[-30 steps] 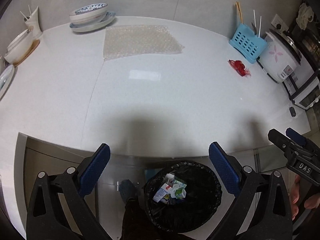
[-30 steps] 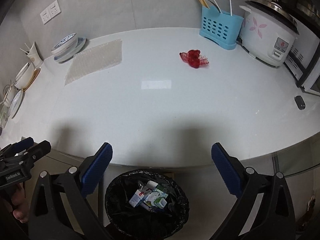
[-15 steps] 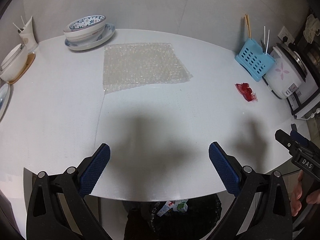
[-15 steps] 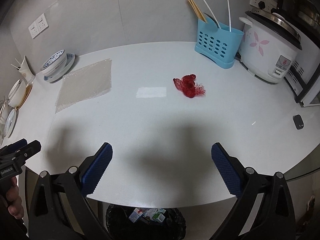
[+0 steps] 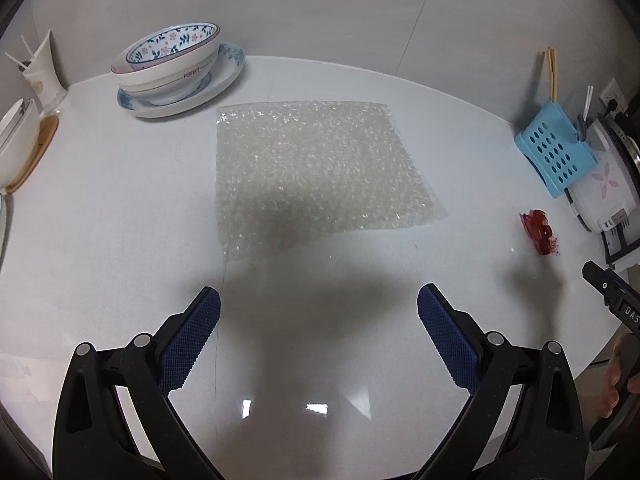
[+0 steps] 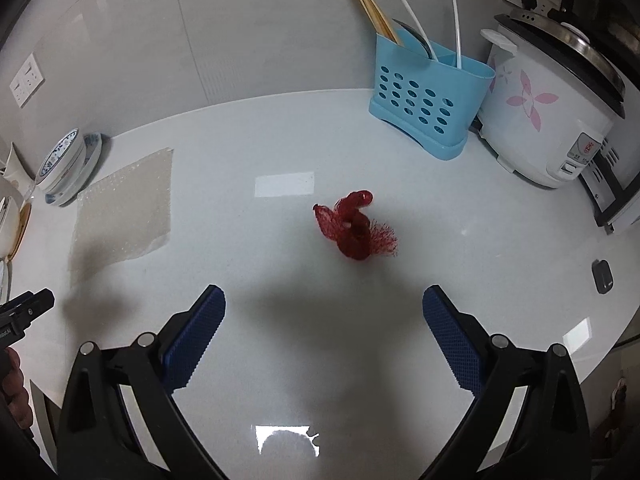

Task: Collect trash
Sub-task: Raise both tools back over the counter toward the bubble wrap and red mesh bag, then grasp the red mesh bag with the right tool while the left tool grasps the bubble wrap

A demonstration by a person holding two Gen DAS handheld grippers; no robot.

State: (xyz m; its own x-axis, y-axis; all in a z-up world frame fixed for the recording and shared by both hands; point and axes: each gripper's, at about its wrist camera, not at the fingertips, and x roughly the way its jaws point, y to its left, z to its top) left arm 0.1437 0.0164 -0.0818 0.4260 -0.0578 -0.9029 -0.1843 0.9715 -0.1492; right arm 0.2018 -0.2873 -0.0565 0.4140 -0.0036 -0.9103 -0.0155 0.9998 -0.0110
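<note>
A sheet of clear bubble wrap [image 5: 320, 172] lies flat on the white counter [image 5: 120, 220], just ahead of my left gripper [image 5: 318, 304], which is open and empty above the counter. The sheet also shows at the left of the right wrist view [image 6: 124, 212]. A crumpled red mesh net [image 6: 354, 226] lies on the counter ahead of my right gripper [image 6: 324, 304], which is open and empty. The net shows small at the right of the left wrist view [image 5: 540, 232]. The trash bin is out of view.
Stacked floral bowls on a plate [image 5: 176, 68] stand behind the bubble wrap. A blue utensil holder [image 6: 428, 108] and a white rice cooker [image 6: 552, 112] stand at the back right. A small black object [image 6: 602, 276] lies near the right edge. White dishes [image 5: 16, 148] sit far left.
Both grippers have moved forward over the counter, from above the black trash bin at its front edge. The bin has dropped out of view. Bubble wrap and red net are now much closer.
</note>
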